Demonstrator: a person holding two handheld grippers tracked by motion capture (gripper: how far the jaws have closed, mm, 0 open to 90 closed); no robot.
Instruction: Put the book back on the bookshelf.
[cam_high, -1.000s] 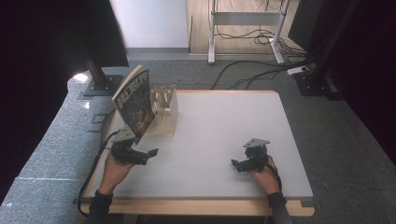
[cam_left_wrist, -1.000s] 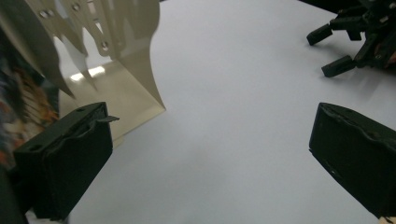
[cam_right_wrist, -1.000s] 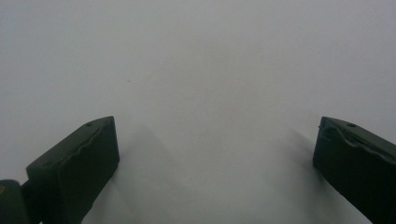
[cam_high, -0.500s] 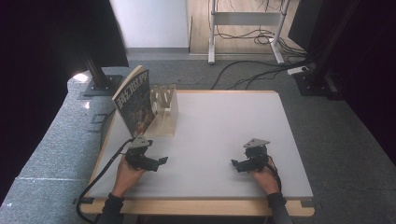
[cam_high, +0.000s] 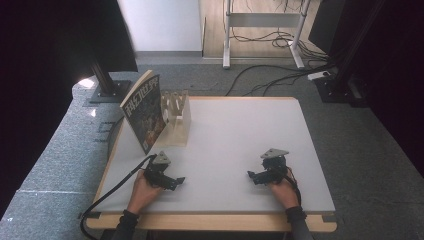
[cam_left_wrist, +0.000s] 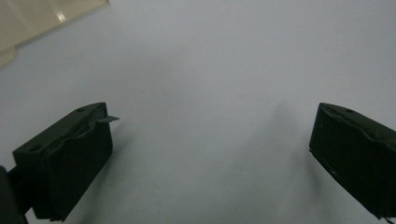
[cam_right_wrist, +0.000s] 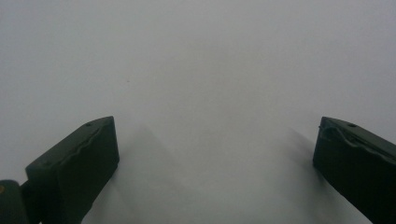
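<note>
- Both tongs sit low on the table, jaws spread wide, nothing pinched: left gripper and right gripper.
- The book leans upright against the rack at the far-left corner, just ahead of our left gripper and well apart from the right.
- We'd go in with the left, stay wide, and pinch the cover edge squarely so it doesn't tip.

Both handheld grippers black; left gripper and right gripper each topped with a grey three-cornered plate; thick black cable trails from the left one; thinner black cable on the right; jaw blocks matte black, wavy inner edge, small screw hole; dark cuffs at both wrists.
</note>
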